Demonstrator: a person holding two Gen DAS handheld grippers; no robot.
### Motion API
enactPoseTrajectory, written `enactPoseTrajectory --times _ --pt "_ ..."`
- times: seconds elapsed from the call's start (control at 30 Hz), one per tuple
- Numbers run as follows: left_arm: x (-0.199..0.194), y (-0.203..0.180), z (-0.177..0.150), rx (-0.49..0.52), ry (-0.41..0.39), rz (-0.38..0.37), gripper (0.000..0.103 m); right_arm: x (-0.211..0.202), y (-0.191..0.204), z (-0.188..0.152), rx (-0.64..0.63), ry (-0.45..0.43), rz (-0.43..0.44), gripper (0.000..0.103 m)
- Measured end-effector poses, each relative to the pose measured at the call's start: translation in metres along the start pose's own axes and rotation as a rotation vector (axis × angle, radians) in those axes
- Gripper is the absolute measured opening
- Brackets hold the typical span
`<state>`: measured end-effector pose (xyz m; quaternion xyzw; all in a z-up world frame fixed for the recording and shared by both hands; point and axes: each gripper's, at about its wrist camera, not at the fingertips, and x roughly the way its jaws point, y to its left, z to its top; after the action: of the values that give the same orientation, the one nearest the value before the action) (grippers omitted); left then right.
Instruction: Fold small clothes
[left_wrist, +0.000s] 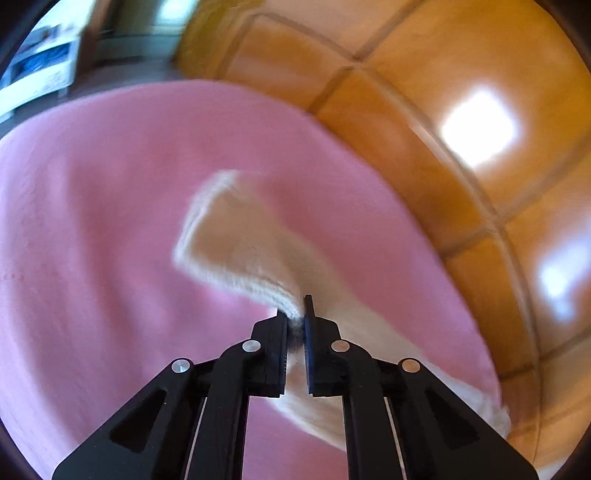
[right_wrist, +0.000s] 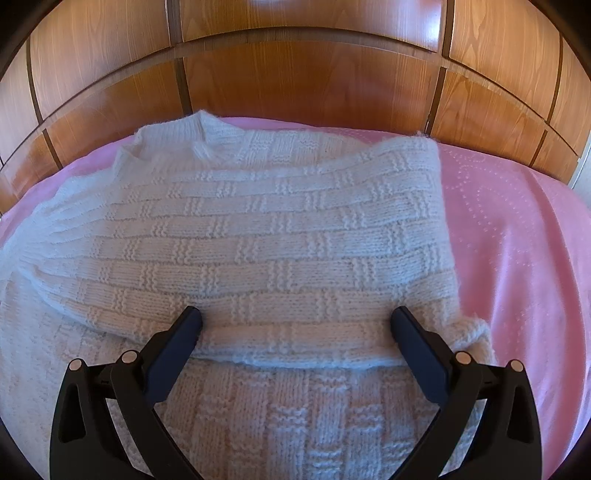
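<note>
A white knitted sweater (right_wrist: 258, 236) lies on a pink bedspread (right_wrist: 517, 258), partly folded, with one side laid over the body. My right gripper (right_wrist: 295, 325) stands open just above it, its fingers (right_wrist: 184, 339) spread wide over the folded edge with no cloth pinched. In the blurred left wrist view my left gripper (left_wrist: 297, 314) is shut on an edge of the sweater (left_wrist: 236, 243). The knit is bunched between its pads and a sleeve-like part trails away over the bedspread (left_wrist: 92, 221).
A wooden panelled headboard (right_wrist: 295, 85) runs along the far edge of the bed, also seen at the right of the left wrist view as wooden panels (left_wrist: 424, 110). White furniture (left_wrist: 40, 70) stands beyond the bed at the upper left.
</note>
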<state>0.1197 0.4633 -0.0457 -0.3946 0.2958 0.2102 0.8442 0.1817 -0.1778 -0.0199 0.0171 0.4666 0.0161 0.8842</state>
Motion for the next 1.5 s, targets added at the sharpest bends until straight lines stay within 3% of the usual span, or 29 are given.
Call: enactPoseTrajectory --times 0.17,0.3,0.47,0.53,0.67,0.83,0.93,1.0,1.1,1.2,1.33,1.37,1.47,1.5 --pt "-0.032 -0.085 -0.044 0.188 -0.010 -0.196 0.006 0.000 -0.001 0.001 -0.001 -0.001 0.000 0.101" --pt "-0.037 -0.158 -0.108 0.341 0.042 -0.326 0.006 0.000 -0.002 0.001 0.003 -0.003 0.005 0.101" --pt "-0.014 -0.222 -0.198 0.510 0.173 -0.380 0.006 0.001 -0.005 0.001 0.010 -0.004 0.014 0.101" --pt "-0.002 -0.235 -0.230 0.570 0.227 -0.371 0.007 0.001 -0.006 0.001 0.014 -0.004 0.016 0.101" --pt "0.003 -0.238 -0.261 0.622 0.296 -0.364 0.043 0.000 -0.008 0.001 0.024 -0.005 0.023 0.101" --pt "-0.016 -0.204 -0.265 0.586 0.269 -0.349 0.046 -0.007 -0.011 0.003 0.037 -0.010 0.039 0.101" --pt "-0.036 -0.188 -0.272 0.605 0.216 -0.314 0.046 -0.024 -0.009 0.008 0.051 -0.050 0.083 0.087" --pt "-0.040 -0.180 -0.280 0.621 0.202 -0.301 0.046 -0.040 0.007 0.014 0.051 -0.070 0.213 0.078" --pt "-0.035 -0.172 -0.287 0.619 0.208 -0.281 0.046 -0.047 0.048 0.018 -0.019 -0.034 0.358 0.059" --pt "-0.028 -0.164 -0.286 0.587 0.229 -0.290 0.046 -0.036 0.098 0.022 -0.073 0.032 0.463 0.046" --pt "-0.025 -0.154 -0.283 0.539 0.250 -0.316 0.046 -0.014 0.142 0.027 -0.105 0.083 0.474 0.041" --pt "-0.024 -0.153 -0.283 0.533 0.252 -0.321 0.046 -0.010 0.147 0.027 -0.109 0.086 0.463 0.037" --pt "-0.024 -0.150 -0.283 0.527 0.253 -0.326 0.046 -0.012 0.161 0.030 -0.157 0.077 0.448 0.010" --pt "-0.024 -0.150 -0.284 0.526 0.253 -0.328 0.046 -0.019 0.163 0.030 -0.178 0.063 0.438 0.009"
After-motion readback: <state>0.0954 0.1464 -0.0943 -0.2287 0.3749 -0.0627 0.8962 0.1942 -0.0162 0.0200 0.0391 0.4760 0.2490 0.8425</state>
